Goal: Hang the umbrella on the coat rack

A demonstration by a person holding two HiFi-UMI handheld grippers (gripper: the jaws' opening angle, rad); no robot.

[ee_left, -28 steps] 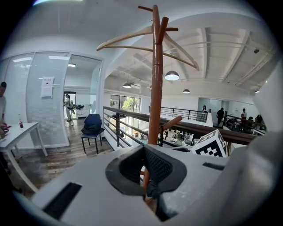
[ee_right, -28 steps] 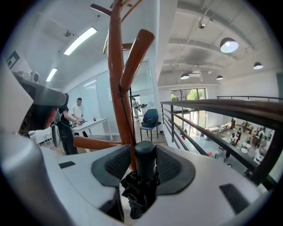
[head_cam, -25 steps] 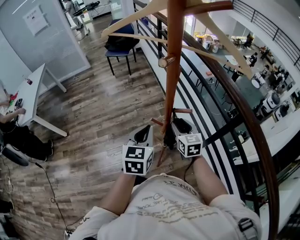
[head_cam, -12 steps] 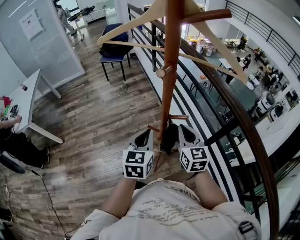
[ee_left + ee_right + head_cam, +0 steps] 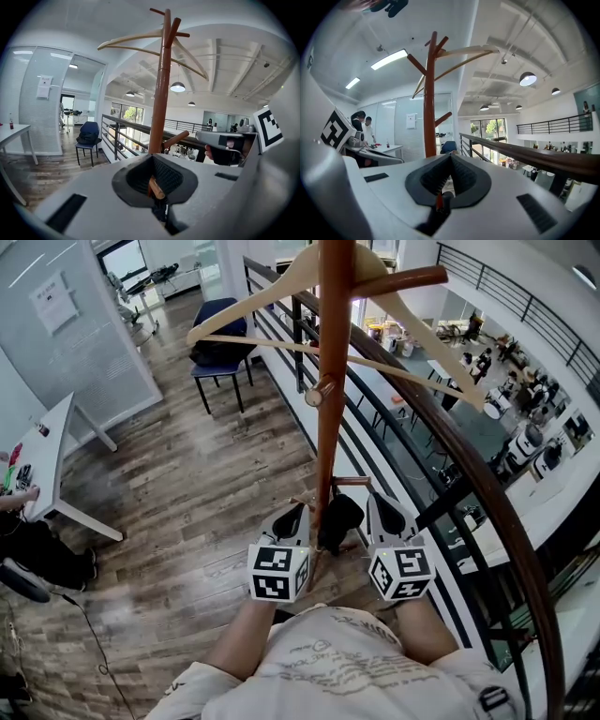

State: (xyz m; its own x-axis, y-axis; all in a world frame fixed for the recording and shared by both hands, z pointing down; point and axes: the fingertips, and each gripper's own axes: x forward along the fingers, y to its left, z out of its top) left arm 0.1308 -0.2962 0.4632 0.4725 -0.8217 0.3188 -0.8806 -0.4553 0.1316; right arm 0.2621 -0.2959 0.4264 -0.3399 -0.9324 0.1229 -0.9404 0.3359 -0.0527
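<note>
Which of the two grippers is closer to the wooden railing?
Right. The right gripper lies between the coat rack pole and the railing; the left gripper is on the pole's other side.

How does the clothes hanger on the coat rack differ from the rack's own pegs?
The hanger is pale wood; the pegs are reddish brown, like the coat rack itself. The hanger is long, thin and spreads wide to both sides; each peg is a short, thicker stub. Both look wooden and sit on the rack.
</note>
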